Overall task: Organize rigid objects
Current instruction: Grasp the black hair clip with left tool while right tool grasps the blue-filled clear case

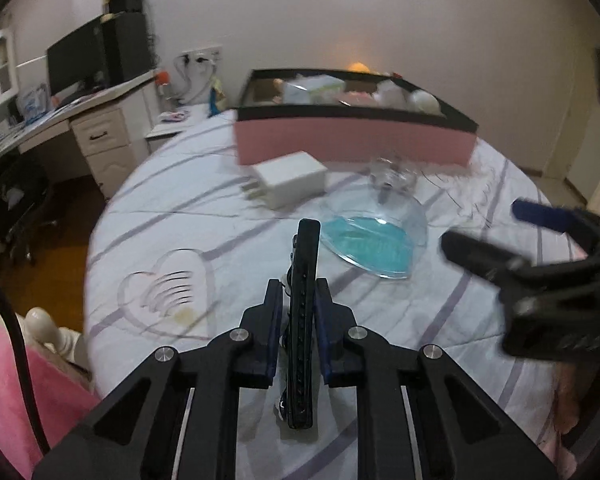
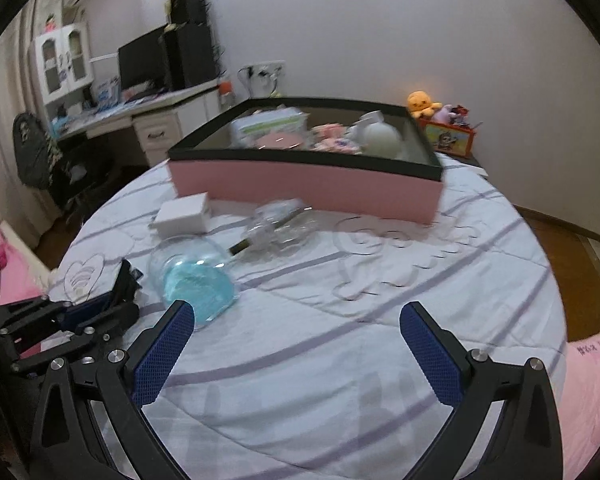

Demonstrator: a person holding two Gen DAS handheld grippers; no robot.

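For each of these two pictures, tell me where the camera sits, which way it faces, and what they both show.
Left wrist: on the left gripper, facing down across the bed toward the pink box; its pads clamp a thin black object; the right gripper shows at the right.
Right wrist: on the right gripper, jaws open and empty, facing the same box; the left gripper shows at lower left.
Shared: box, white charger, clear bottle of blue liquid.

blurred: pink box (image 1: 352,142) contents | cut off: right hand-held gripper (image 1: 496,228) body | unclear: clear glass item (image 2: 278,222)
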